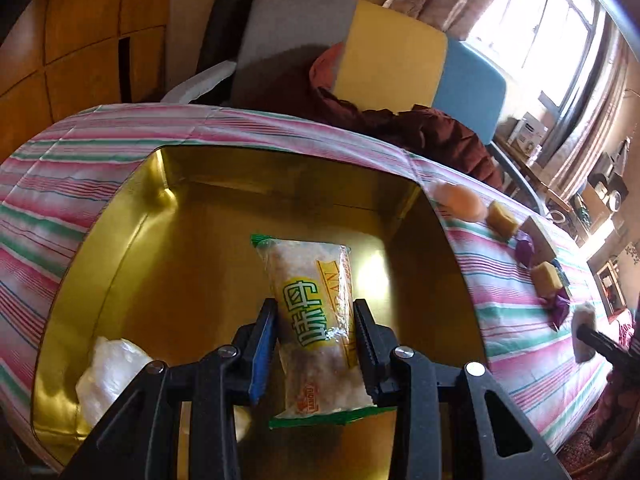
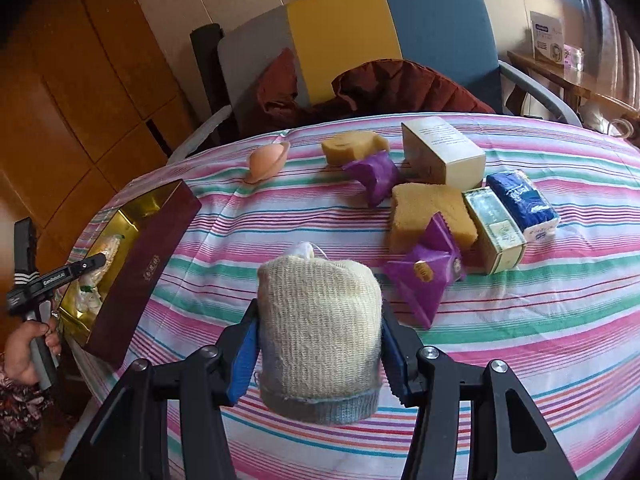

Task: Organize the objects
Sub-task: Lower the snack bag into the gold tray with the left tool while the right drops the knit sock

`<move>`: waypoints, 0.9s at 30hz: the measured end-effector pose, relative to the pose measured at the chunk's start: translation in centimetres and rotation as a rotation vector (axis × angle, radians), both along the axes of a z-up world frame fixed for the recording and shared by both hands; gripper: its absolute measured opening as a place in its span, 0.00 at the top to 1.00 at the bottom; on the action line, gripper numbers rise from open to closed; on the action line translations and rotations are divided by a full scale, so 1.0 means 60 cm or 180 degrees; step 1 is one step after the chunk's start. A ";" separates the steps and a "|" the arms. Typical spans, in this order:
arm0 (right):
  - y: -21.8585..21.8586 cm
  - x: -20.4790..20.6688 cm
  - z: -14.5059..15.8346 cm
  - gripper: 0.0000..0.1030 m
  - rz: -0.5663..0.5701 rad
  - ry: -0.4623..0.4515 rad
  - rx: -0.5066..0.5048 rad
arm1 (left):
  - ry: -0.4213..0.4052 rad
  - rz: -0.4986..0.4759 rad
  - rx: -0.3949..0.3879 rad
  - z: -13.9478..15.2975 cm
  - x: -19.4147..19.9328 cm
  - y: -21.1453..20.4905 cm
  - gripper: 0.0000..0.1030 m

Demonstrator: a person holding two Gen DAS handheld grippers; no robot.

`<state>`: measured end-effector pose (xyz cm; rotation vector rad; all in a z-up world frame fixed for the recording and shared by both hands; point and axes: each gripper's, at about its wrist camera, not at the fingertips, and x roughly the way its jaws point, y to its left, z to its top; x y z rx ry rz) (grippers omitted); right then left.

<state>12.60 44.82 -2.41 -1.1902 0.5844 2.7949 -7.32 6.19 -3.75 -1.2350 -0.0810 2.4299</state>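
Between the right gripper's blue-padded fingers sits a cream knit pouch, grey-hemmed — beyond them, purple wrappers on pink-green-white striped cloth.

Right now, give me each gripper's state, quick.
Left gripper: shut on the snack packet, over the gold-lined box.
Right gripper: shut on the knitted pouch, above the striped cloth.

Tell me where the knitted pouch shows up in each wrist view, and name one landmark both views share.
Left wrist view: the knitted pouch sits at the far right edge, small, clamped by the right gripper above the striped tablecloth.
Right wrist view: it fills the lower centre, gripped between the right gripper's blue pads.
Shared landmark: the gold-lined box.
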 end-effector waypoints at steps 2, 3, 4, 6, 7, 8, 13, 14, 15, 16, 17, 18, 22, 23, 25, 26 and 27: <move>-0.028 -0.001 0.005 0.47 0.0068 0.0056 -0.0153 | -0.0014 0.0068 -0.0035 -0.004 -0.015 -0.017 0.64; -0.046 -0.003 0.010 0.47 0.0126 0.0089 -0.0181 | -0.0028 0.0106 -0.0068 -0.005 -0.026 -0.024 0.64; -0.064 -0.005 0.015 0.47 0.0188 0.0115 -0.0181 | -0.0047 0.0158 -0.0081 -0.006 -0.032 -0.032 0.64; -0.106 -0.013 0.026 0.47 0.0344 0.0179 -0.0181 | -0.0110 0.0258 -0.0085 -0.009 -0.052 -0.048 0.64; -0.124 -0.017 0.030 0.47 0.0414 0.0205 -0.0183 | -0.0179 0.0294 -0.0135 -0.015 -0.064 -0.055 0.64; -0.144 -0.023 0.034 0.47 0.0490 0.0218 -0.0182 | -0.0236 0.0344 -0.0179 -0.019 -0.075 -0.060 0.63; -0.228 -0.050 0.037 0.47 0.0844 0.0199 -0.0208 | -0.0351 0.0626 -0.0031 -0.028 -0.090 -0.104 0.45; -0.244 -0.055 0.036 0.47 0.0907 0.0189 -0.0209 | -0.0291 0.0714 -0.0025 -0.025 -0.082 -0.113 0.43; -0.257 -0.060 0.036 0.47 0.0965 0.0187 -0.0221 | -0.0231 0.0789 0.0014 -0.022 -0.072 -0.121 0.43; -0.269 -0.064 0.035 0.47 0.1016 0.0183 -0.0223 | -0.0153 0.0857 0.0105 -0.016 -0.059 -0.130 0.43; -0.283 -0.070 0.035 0.47 0.1068 0.0182 -0.0216 | -0.0073 0.0897 0.0207 -0.011 -0.046 -0.136 0.43; -0.297 -0.076 0.036 0.47 0.1127 0.0184 -0.0208 | 0.0019 0.0935 0.0301 -0.007 -0.030 -0.143 0.43; -0.351 -0.103 0.036 0.47 0.1326 0.0176 -0.0076 | 0.0186 0.1154 0.0436 0.005 -0.001 -0.159 0.42; -0.364 -0.113 0.034 0.47 0.1338 0.0164 -0.0056 | 0.0182 0.1188 0.0478 0.011 -0.001 -0.163 0.42; -0.388 -0.134 0.029 0.47 0.1367 0.0106 -0.0068 | 0.0208 0.1244 0.0543 0.021 0.001 -0.168 0.42; -0.400 -0.144 0.026 0.47 0.1372 0.0089 -0.0078 | 0.0210 0.1263 0.0544 0.023 0.003 -0.168 0.42; -0.410 -0.153 0.023 0.47 0.1387 0.0079 -0.0085 | 0.0214 0.1282 0.0537 0.026 0.003 -0.168 0.42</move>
